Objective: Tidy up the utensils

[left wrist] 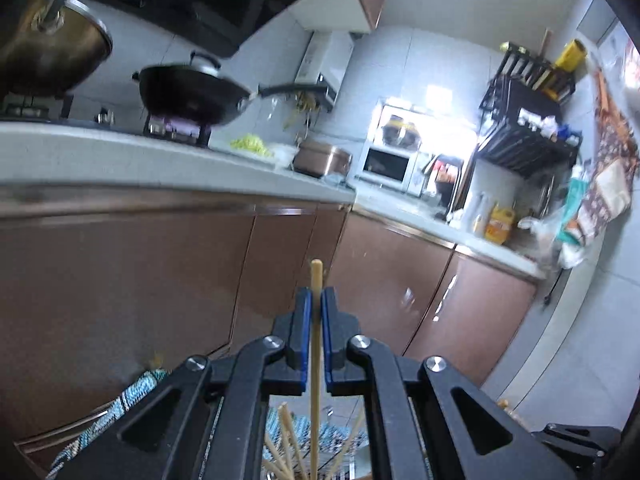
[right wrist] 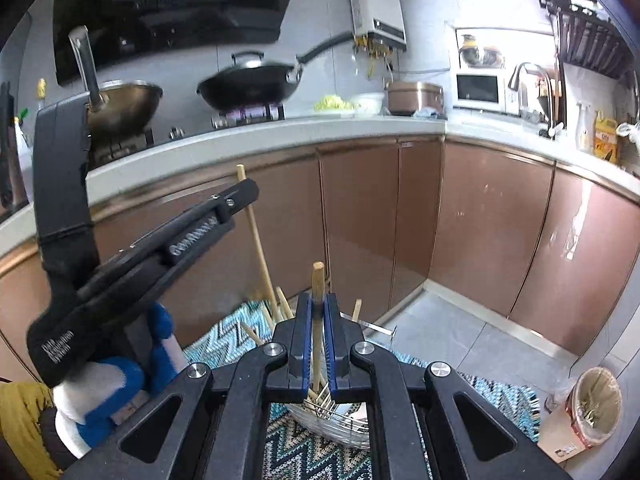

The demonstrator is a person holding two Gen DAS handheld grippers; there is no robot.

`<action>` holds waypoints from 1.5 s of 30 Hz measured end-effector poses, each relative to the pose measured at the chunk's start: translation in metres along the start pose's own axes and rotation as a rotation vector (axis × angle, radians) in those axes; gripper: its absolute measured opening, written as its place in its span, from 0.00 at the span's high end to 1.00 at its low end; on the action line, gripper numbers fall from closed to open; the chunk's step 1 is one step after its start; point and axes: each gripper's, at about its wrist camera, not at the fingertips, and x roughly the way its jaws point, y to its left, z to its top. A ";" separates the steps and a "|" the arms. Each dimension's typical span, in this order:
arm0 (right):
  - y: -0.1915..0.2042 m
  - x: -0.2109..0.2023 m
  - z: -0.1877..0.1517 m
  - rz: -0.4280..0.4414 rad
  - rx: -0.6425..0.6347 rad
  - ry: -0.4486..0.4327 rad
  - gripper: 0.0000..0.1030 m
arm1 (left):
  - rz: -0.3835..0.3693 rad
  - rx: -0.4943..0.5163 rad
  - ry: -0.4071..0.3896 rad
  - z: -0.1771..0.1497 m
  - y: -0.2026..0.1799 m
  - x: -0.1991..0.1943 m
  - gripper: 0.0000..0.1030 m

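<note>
My left gripper (left wrist: 316, 300) is shut on a long wooden chopstick (left wrist: 316, 360) that stands upright between its blue pads; its top sticks out above the fingertips. Several more chopsticks (left wrist: 286, 440) lean below it. My right gripper (right wrist: 318, 306) is shut on another wooden chopstick (right wrist: 318, 280), also upright, above a wire basket (right wrist: 336, 412) that holds several chopsticks. In the right wrist view the left gripper (right wrist: 240, 192) is at the left, held by a blue-and-white gloved hand (right wrist: 120, 376), with its chopstick (right wrist: 256, 236) slanting down toward the basket.
A blue zigzag mat (right wrist: 312, 452) lies under the basket. Brown cabinet doors (right wrist: 360, 220) and the counter edge (right wrist: 280, 136) stand ahead. Woks (right wrist: 248, 88) sit on the stove. A bin (right wrist: 596, 404) stands on the floor at the right.
</note>
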 end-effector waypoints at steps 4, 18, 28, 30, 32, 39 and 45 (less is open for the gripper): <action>-0.002 0.019 -0.015 -0.002 0.013 0.033 0.93 | 0.016 0.015 0.030 -0.019 0.008 0.013 0.91; 0.002 -0.052 -0.018 -0.100 0.064 -0.080 0.35 | 0.080 0.078 0.033 0.009 0.017 -0.075 0.39; 0.043 -0.143 -0.026 -0.236 0.053 -0.234 0.00 | 0.197 0.171 -0.014 0.011 0.017 -0.187 0.20; 0.054 -0.165 -0.031 -0.286 0.047 -0.272 0.00 | 0.225 0.182 -0.023 0.010 0.019 -0.207 0.18; 0.060 -0.181 -0.037 -0.327 0.047 -0.298 0.00 | 0.290 0.204 -0.012 0.008 0.019 -0.225 0.16; 0.086 -0.232 -0.060 -0.419 0.024 -0.364 0.00 | 0.407 0.225 -0.051 0.004 0.020 -0.279 0.12; 0.096 -0.259 -0.074 -0.448 0.024 -0.386 0.00 | 0.389 0.242 -0.098 0.001 0.016 -0.325 0.09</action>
